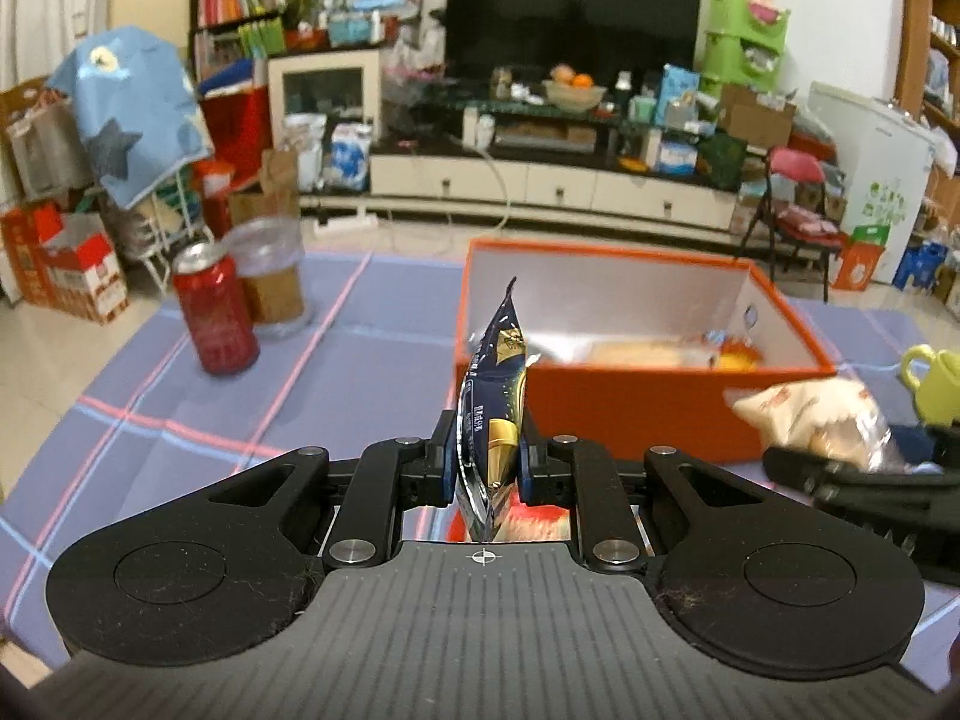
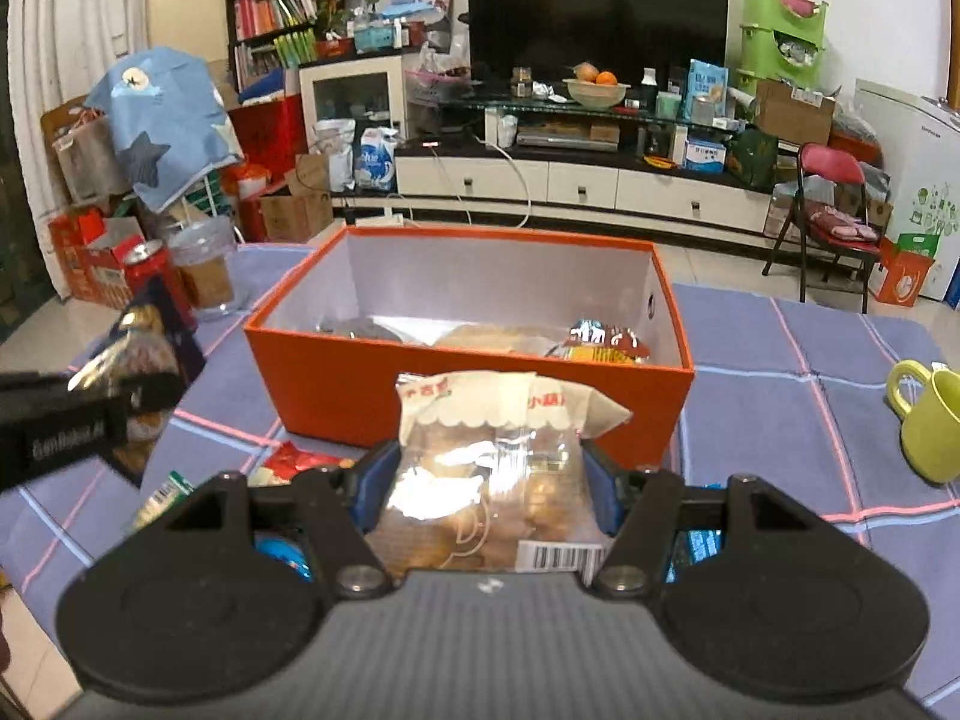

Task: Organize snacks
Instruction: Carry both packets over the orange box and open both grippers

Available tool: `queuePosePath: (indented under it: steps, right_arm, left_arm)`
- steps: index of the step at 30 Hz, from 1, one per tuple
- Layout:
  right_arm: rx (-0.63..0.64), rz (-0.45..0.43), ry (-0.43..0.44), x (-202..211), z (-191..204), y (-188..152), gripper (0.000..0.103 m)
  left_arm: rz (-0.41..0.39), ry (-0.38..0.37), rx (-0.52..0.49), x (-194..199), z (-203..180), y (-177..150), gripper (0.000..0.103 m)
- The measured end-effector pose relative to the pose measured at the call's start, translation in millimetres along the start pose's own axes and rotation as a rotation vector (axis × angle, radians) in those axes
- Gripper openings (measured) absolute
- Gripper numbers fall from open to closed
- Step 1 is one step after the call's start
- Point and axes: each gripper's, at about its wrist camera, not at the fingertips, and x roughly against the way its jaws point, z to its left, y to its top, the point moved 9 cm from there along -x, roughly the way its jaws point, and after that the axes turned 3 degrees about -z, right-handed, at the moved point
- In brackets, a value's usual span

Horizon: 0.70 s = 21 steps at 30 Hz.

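Clenched jaws of the left gripper [image 1: 485, 471] pinch a thin dark blue snack packet [image 1: 492, 414] edge-on, its crimped top standing upright, while the right gripper [image 2: 485, 489] grasps a clear bag of pale biscuits [image 2: 498, 462] between its blue pads [image 2: 600, 495], jaws part-way apart around the bag's width. Both packets are held above a blue checked tablecloth [image 2: 768, 420]. At twelve o'clock from each gripper sits an open orange box [image 2: 480, 402] with a pale inside, already holding several wrapped snacks [image 2: 603, 342] on its floor. In the left wrist view a red drink can [image 1: 215, 315] stands at about ten o'clock, with a clear plastic jar [image 1: 270, 279] just behind it. A green mug [image 2: 927, 420] rests on the cloth at three o'clock in the right wrist view. More small snack packets [image 2: 294, 459] lie on the cloth at about nine o'clock of the right gripper, partly hidden beneath it.
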Motion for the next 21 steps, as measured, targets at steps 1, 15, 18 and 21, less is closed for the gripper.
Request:
queuePosePath:
  steps: [1,15,18,21]
  right_arm:
    - [0.001,-0.004,-0.001,1.8,-0.4,2.1,0.063]
    - [-0.151,-0.085,0.024,-25.7,-58.5,70.6,0.064]
    - [-0.160,-0.088,0.011,-38.1,-67.6,79.3,0.064]
    - [-0.159,-0.077,0.018,-54.0,-66.0,82.5,0.064]
  left_arm:
    - [-0.004,-0.010,0.001,-0.7,-3.8,5.1,0.000]
    - [-0.008,-0.044,0.003,-58.8,-32.9,65.5,0.000]
    - [0.017,-0.050,0.004,-79.5,-37.4,65.1,0.000]
    - [0.046,-0.059,0.000,-99.9,-46.1,62.3,0.000]
